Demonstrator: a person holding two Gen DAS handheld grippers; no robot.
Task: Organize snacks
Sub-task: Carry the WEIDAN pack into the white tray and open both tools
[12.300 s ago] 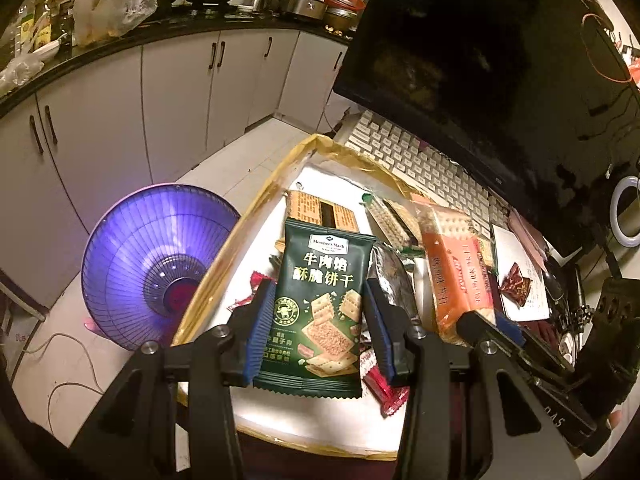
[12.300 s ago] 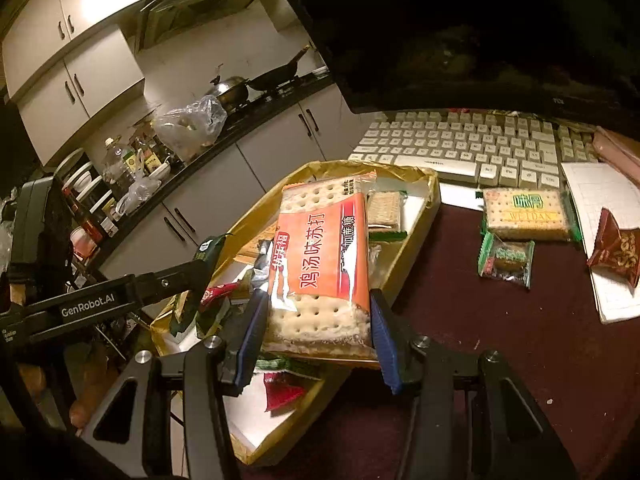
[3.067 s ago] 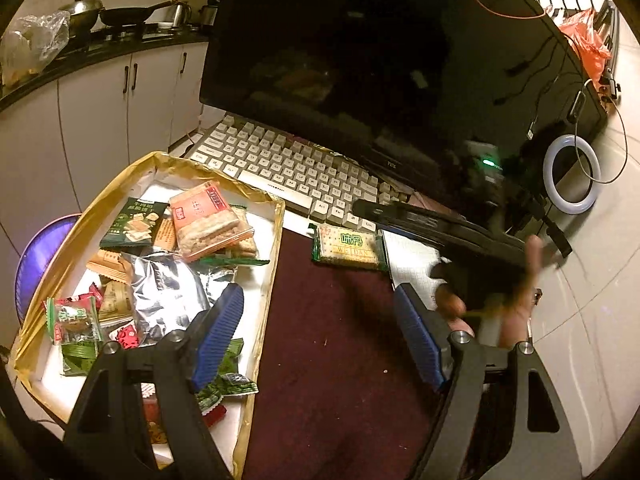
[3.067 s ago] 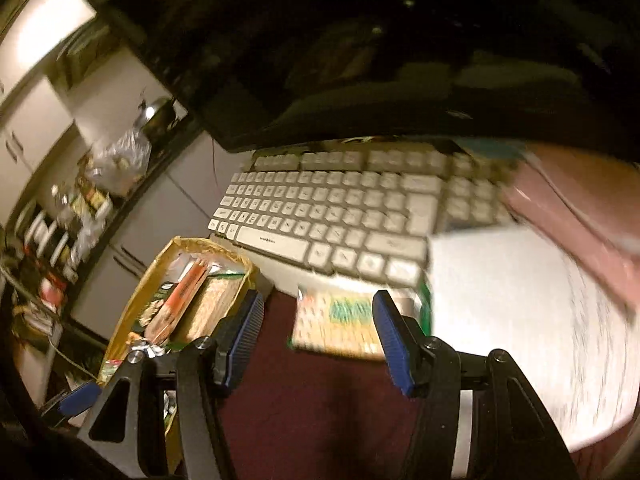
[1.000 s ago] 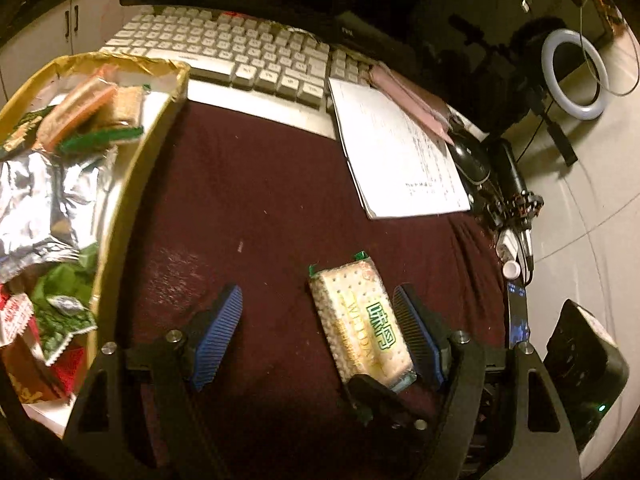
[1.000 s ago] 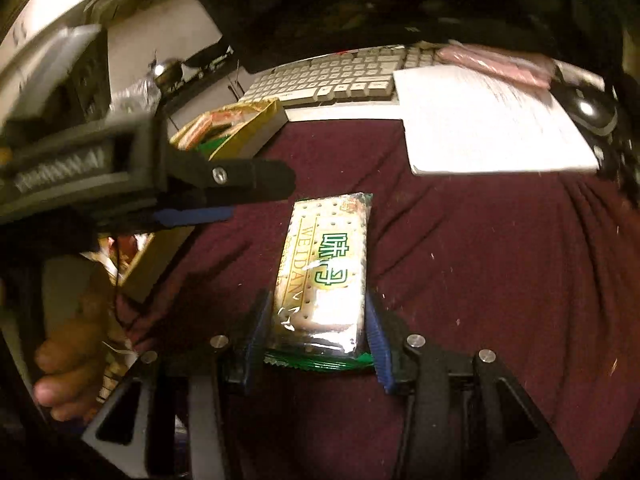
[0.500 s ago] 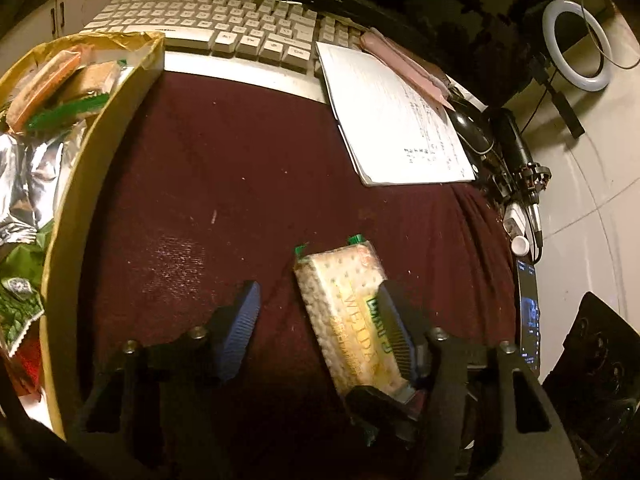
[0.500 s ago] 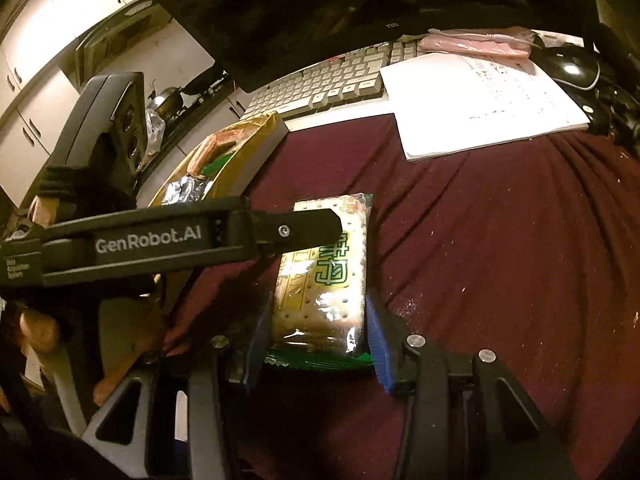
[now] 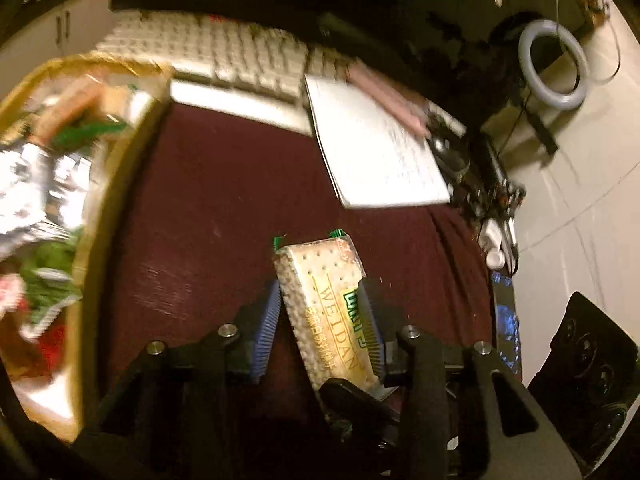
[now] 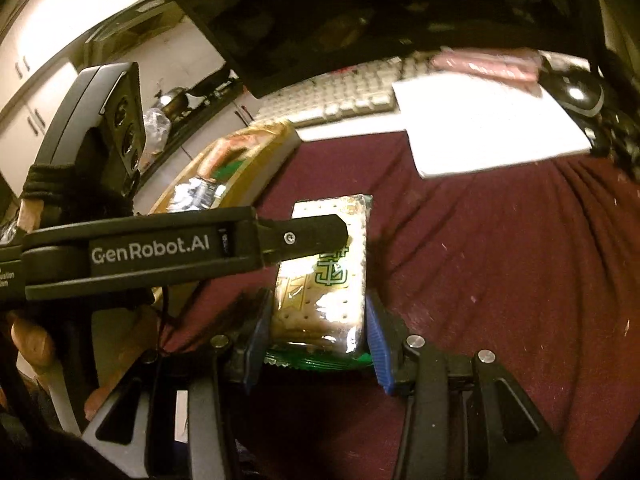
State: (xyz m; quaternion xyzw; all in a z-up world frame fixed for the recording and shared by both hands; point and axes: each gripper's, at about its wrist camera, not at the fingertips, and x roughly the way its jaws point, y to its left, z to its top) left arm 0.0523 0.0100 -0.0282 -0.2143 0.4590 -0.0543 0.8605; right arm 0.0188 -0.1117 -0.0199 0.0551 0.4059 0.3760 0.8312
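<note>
Cracker pack (image 9: 324,304): light, crinkly, breakable; hold its long sides gently.
Right tool (image 10: 318,320): pinching the pack's near end.
Left tool (image 9: 320,312): closing around the pack.

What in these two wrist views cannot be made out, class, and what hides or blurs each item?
- Cracker packet: right wrist view, its middle hidden by the left gripper's finger.
- Gold tray contents: left wrist view, motion-blurred and cut off by the left edge.
- Writing on the white paper: left wrist view, blurred, too small.
- Monitor: both views, dark, cropped at the top.
</note>
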